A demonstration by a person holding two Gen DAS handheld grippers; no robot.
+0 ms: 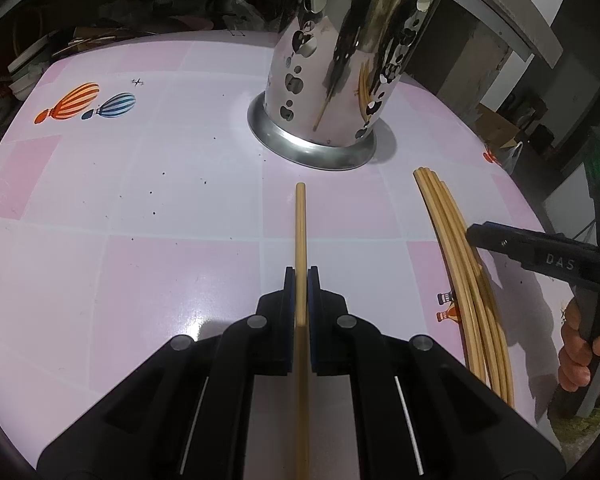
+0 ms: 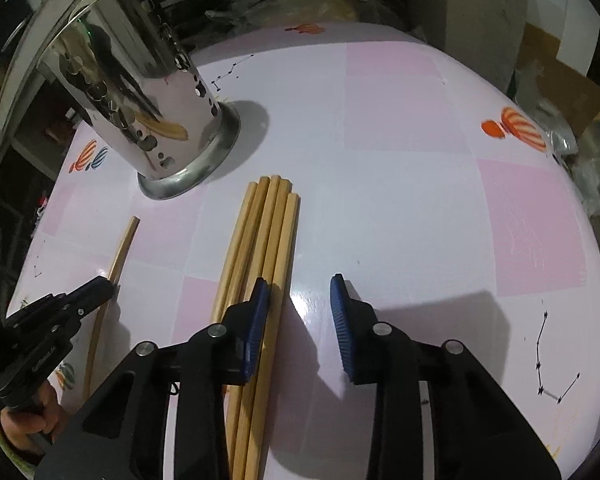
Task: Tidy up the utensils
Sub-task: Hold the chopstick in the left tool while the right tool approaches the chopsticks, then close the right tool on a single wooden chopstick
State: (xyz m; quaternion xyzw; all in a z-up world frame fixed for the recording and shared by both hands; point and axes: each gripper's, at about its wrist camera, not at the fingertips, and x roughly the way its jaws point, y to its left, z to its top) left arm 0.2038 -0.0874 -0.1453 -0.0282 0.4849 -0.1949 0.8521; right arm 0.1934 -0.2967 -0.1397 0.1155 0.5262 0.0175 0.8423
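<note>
My left gripper [image 1: 301, 280] pinches one chopstick [image 1: 300, 224] just short of the perforated holder [image 1: 340, 60]; right gripper [image 2: 300, 300] spread beside the bundle [image 2: 260, 248]. I'd tilt it upright before dropping

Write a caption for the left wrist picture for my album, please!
Left tool pinches one chopstick while the metal holder waits ahead on the pink table.

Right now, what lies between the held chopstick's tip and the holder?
Only bare tablecloth, in the left wrist view, between the chopstick and holder.
</note>
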